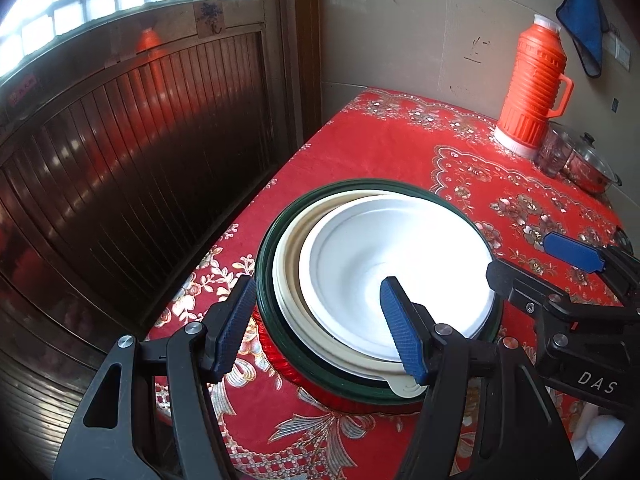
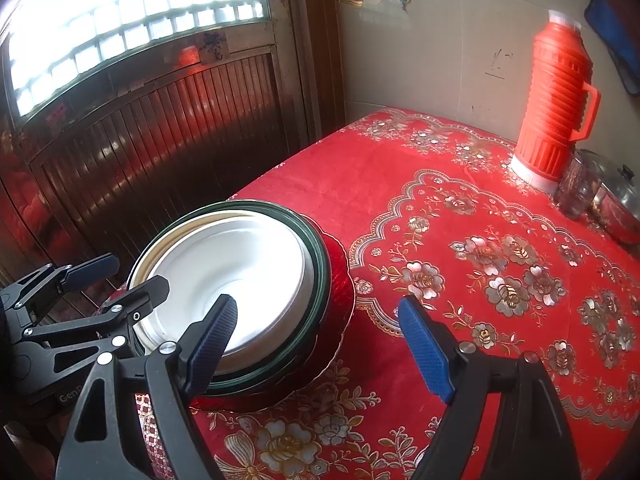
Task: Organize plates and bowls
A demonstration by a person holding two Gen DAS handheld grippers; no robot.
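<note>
A stack of dishes sits near the table's left edge: a white bowl [image 1: 392, 268] inside a cream bowl [image 1: 292, 248], inside a dark green bowl [image 1: 266, 248], on a red scalloped plate [image 2: 340, 280]. The white bowl [image 2: 248, 272] also shows in the right wrist view. My left gripper [image 1: 320, 324] is open and empty, its jaws astride the stack's near rim. My right gripper [image 2: 320, 340] is open and empty, just to the right of the stack, one finger over the bowl. Each gripper shows in the other's view: the right one [image 1: 536, 256] and the left one [image 2: 120, 276].
The table has a red floral cloth [image 2: 460, 248]. An orange thermos [image 1: 532, 88], a glass [image 1: 554, 152] and a lidded steel pot [image 1: 592, 168] stand at the far right. A dark wooden door [image 1: 140, 140] lies left of the table. A blue cloth [image 1: 584, 20] hangs on the wall.
</note>
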